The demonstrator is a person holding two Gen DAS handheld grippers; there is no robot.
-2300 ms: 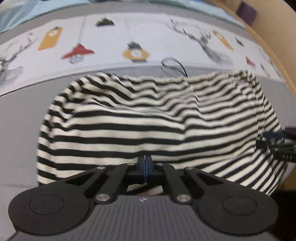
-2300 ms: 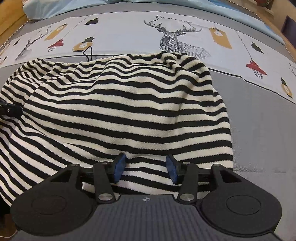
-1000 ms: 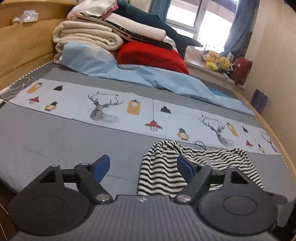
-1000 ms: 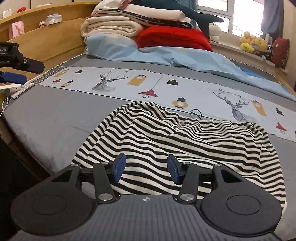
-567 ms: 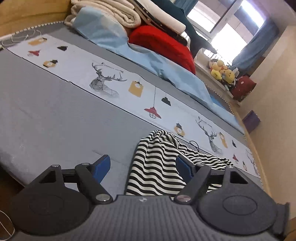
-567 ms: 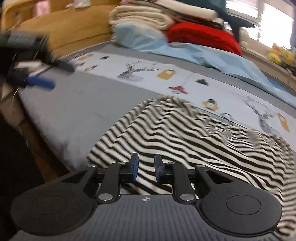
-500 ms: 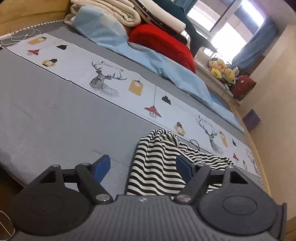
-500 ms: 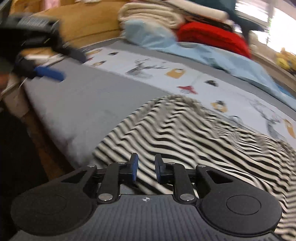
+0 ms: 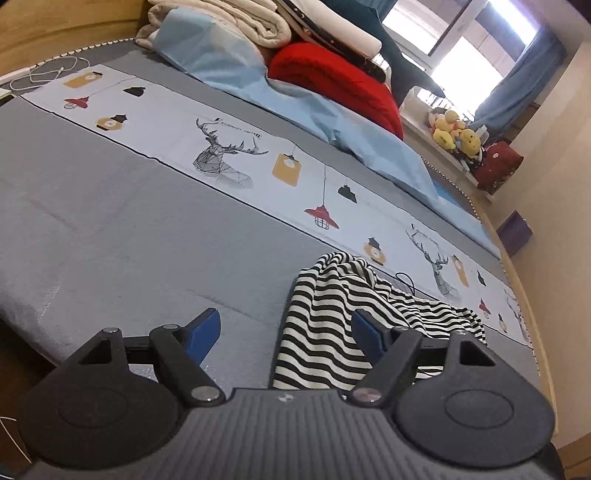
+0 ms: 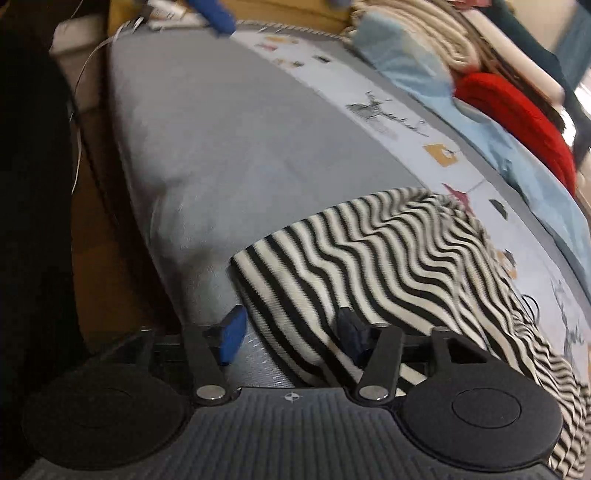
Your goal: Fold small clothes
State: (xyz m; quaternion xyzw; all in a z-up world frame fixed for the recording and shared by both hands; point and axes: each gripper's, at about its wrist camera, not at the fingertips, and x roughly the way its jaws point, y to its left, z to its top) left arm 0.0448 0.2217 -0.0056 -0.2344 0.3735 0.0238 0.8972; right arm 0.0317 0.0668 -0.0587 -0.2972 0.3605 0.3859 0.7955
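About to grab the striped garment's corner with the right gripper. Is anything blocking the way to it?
Nothing visible. The open right gripper is already at the striped garment, its near corner lying between the fingers on the grey bed.

Your left gripper [image 9: 284, 330] had bare grey bedcover [image 9: 110, 229] ahead and to its left, with nothing lying on it. To the right, the striped garment [image 9: 325, 325] blocked that side of the bed. Farther back, the red pillow [image 9: 332, 79] and stacked blankets [image 9: 236, 18] closed off the far edge. Your right gripper [image 10: 291, 332] straddled the garment's corner at the mattress edge.
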